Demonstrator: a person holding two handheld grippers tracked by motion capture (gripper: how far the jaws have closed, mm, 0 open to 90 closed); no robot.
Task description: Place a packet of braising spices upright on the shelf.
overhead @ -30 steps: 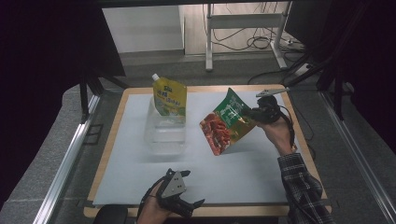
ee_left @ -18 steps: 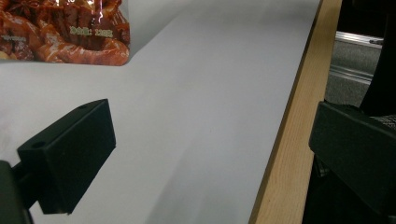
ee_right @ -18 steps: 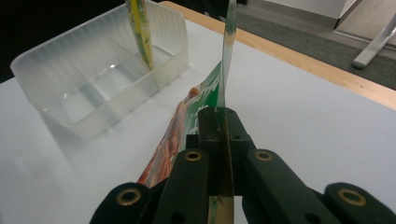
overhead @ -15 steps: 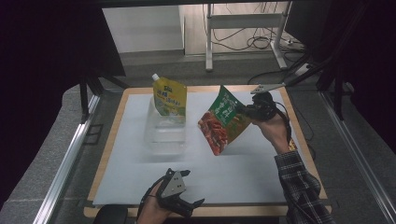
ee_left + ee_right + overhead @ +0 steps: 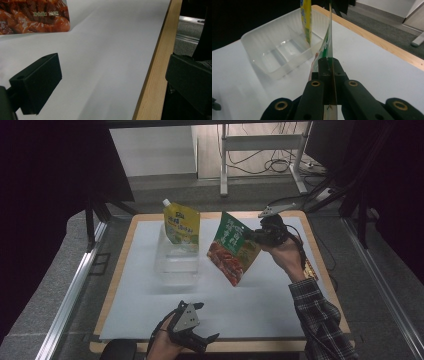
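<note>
A green and red snack pouch [image 5: 231, 251] hangs tilted above the white sheet. My right gripper [image 5: 254, 236] is shut on its upper right edge. In the right gripper view the jaws [image 5: 329, 63] pinch the thin edge of the pouch [image 5: 329, 32], which points towards a clear plastic container [image 5: 278, 51]. A yellow spout pouch [image 5: 181, 222] stands upright at the far end of that container [image 5: 175, 265]. My left gripper [image 5: 206, 322] rests near the front edge, open and empty. In its own view, the left gripper [image 5: 110, 82] has its jaws wide apart, with the snack pouch's lower end [image 5: 35, 15] farther off.
A white sheet [image 5: 260, 305] covers the wooden table, whose rim [image 5: 155, 75] runs beside the left gripper. Metal rails [image 5: 70, 290] flank the table on both sides. A table frame and cables [image 5: 260, 160] stand on the floor behind.
My right gripper has carried the snack pouch a little up and to the left, closer to the container. The left gripper has stayed where it was.
</note>
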